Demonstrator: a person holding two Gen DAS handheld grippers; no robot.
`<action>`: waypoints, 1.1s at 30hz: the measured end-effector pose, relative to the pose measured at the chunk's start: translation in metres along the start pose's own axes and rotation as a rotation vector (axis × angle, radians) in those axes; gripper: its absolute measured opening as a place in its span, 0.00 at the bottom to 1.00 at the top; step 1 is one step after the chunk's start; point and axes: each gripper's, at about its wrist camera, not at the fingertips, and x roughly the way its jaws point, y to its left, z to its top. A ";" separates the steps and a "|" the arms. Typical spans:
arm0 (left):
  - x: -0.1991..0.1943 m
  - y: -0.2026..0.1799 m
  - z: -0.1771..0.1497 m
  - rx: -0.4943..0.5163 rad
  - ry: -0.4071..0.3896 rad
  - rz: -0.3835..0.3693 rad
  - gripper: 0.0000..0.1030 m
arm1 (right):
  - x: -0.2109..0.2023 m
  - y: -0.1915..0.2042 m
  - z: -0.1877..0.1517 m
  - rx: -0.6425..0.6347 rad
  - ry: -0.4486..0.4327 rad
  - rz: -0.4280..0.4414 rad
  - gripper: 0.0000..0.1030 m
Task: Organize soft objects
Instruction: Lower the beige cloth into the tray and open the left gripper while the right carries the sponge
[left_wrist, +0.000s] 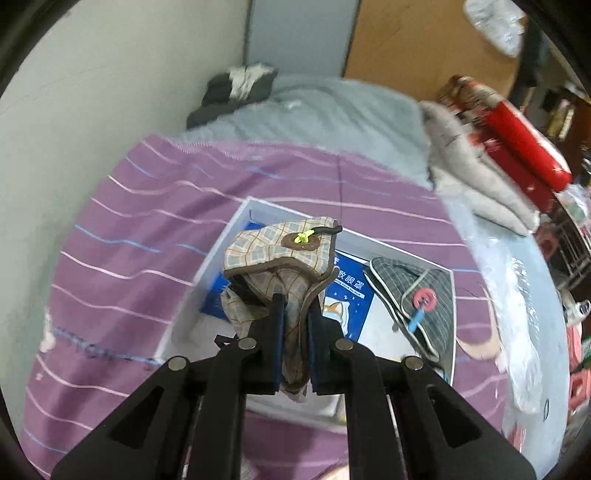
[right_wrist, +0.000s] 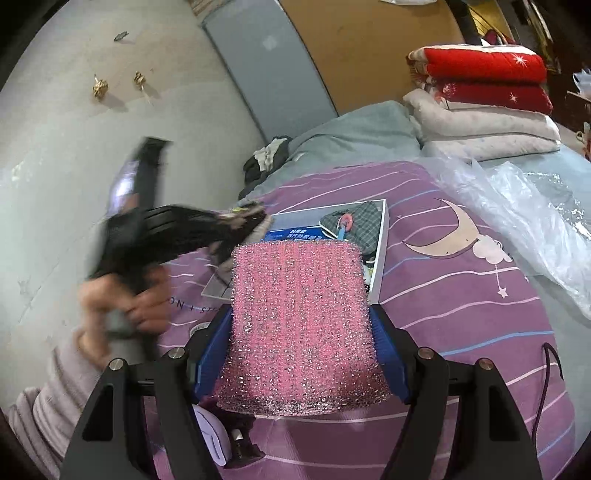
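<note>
Between the left gripper's (left_wrist: 295, 317) fingers: a checked pouch (left_wrist: 284, 258), over the tray (left_wrist: 207, 273). Right of those fingers, in the tray, a second pouch (left_wrist: 421, 299). Between the right gripper's (right_wrist: 303, 350) fingers: a sponge (right_wrist: 299, 325), tray (right_wrist: 380, 251) beyond.

We find the white box (left_wrist: 236, 236) half filled by a grey plaid pouch (left_wrist: 424, 295); its near-left floor and the surrounding purple sheet (right_wrist: 461, 314) lie open.

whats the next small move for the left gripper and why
Probably lower the left gripper and release the tan plaid pouch into the white box. The pouch is pinched above the box, beside the grey pouch already inside, while the right gripper holds the pink sponge.
</note>
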 end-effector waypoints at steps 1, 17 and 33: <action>0.008 -0.006 0.002 -0.005 0.017 0.010 0.12 | -0.001 -0.002 0.000 0.006 -0.004 -0.002 0.70; 0.049 -0.061 -0.017 0.125 0.271 -0.217 0.55 | 0.013 -0.029 0.000 0.068 0.041 -0.007 0.70; 0.048 0.020 0.033 0.062 0.220 -0.206 0.45 | 0.050 -0.015 0.004 0.016 0.143 -0.055 0.70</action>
